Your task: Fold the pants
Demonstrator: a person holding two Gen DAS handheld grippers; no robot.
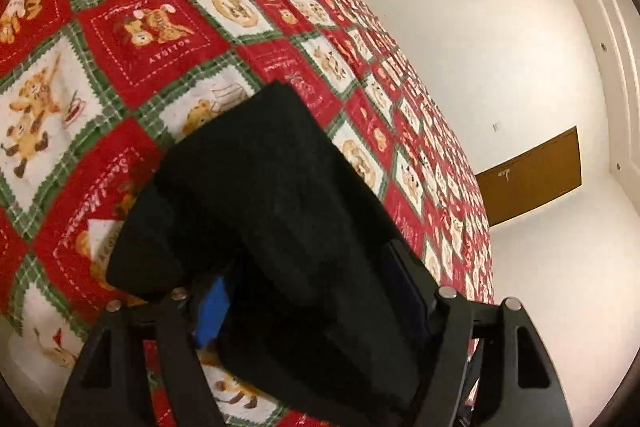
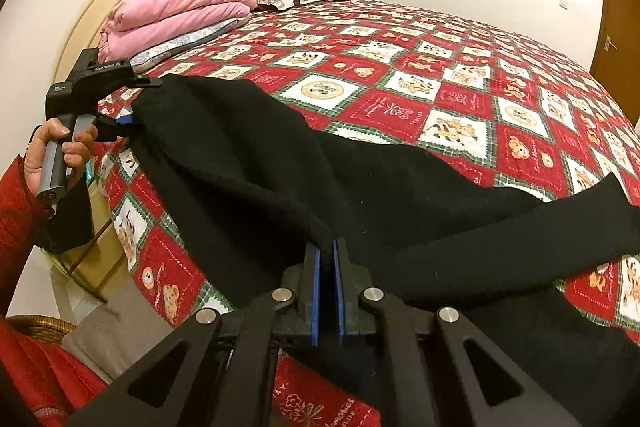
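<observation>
Up close, the right gripper (image 2: 328,259) pinched a fold of the soft black pants (image 2: 256,163) between its blue pads (image 2: 315,291). Farther off, the left gripper (image 2: 126,121) pinched the pants' other end. The pants lay stretched across the red patchwork teddy-bear quilt (image 2: 460,99), with folded pink blankets (image 2: 176,13) behind.

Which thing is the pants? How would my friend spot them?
Find the bed with the red teddy-bear quilt. The pants lie across its near edge, pinched by the left gripper and right gripper. They are the only plain black cloth there.
</observation>
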